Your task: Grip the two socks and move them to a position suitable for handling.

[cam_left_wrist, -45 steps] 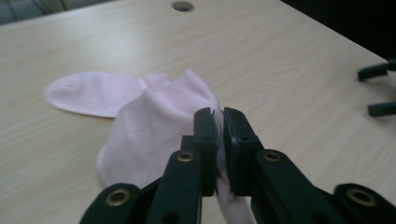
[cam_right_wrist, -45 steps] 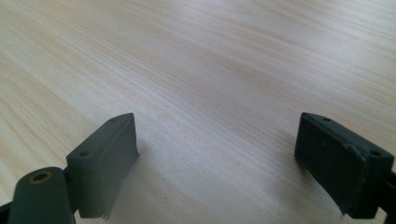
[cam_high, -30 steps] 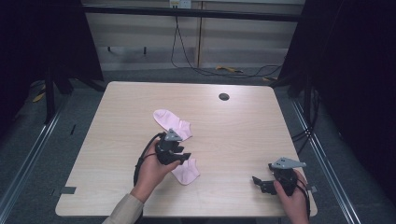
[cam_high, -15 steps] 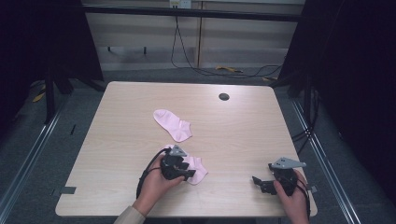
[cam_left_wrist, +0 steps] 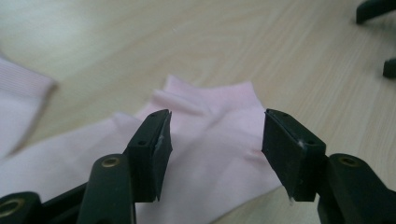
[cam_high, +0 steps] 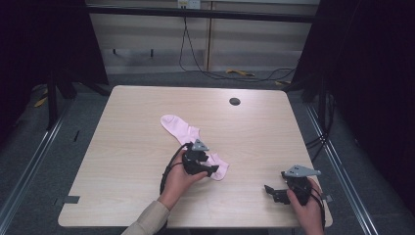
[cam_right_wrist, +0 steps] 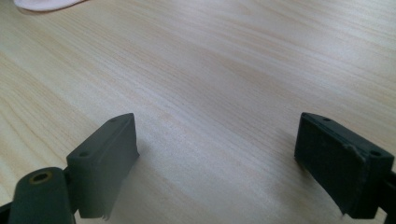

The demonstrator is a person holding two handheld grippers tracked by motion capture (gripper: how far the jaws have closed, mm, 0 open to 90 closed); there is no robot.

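The left gripper (cam_left_wrist: 212,154) has just been opening; its jaws stand apart over the near pink cotton sock (cam_left_wrist: 210,140), apparently releasing it just beside the far pink sock (cam_high: 178,128) for pairing. The right gripper (cam_high: 270,192), jaws apart, holds nothing. Count: two socks, two grippers

Light wooden table (cam_high: 122,127), grey floor (cam_high: 44,147), black curtains (cam_high: 44,44), pale panelled wall (cam_high: 147,34), trailing cables (cam_high: 195,58)
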